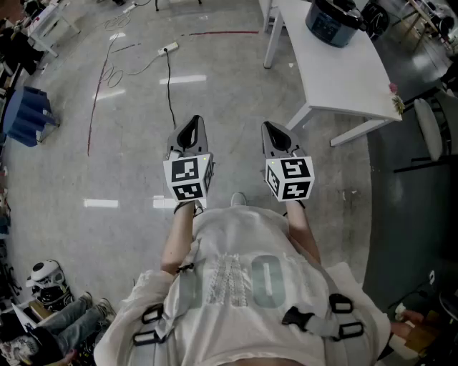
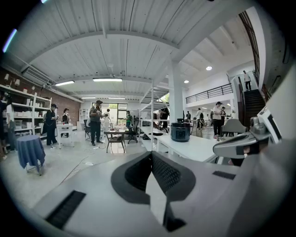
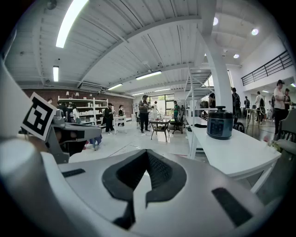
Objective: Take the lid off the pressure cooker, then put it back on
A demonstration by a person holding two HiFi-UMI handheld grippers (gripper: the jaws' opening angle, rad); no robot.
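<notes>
Person: the torso [image 1: 247, 282], strapped into a harness [image 1: 315, 318], fills six o'clock. They are standing on open floor, well apart from the work.
Left gripper [image 1: 192, 125]: it is held out toward twelve o'clock, jaws pressed tight together, nothing in them.
Right gripper [image 1: 270, 129]: just beside its partner and the same story, closed up and carrying nothing.
Pressure cooker [image 1: 331, 21]: dark and upright at one o'clock, on the far end of the white table [image 1: 343, 75].
Lid [image 3: 219, 111]: seated on the pot, untouched.
Step in hand: by my read, the walk-up, with no reach started.
Doing it well: get square to the table edge first and spread both sets of jaws before reaching. Steady the pot body with one, take the lid's top handle with the other, and expect a twist before any lift.
Watch: there is a cable [image 1: 169, 78] trailing at eleven o'clock.
</notes>
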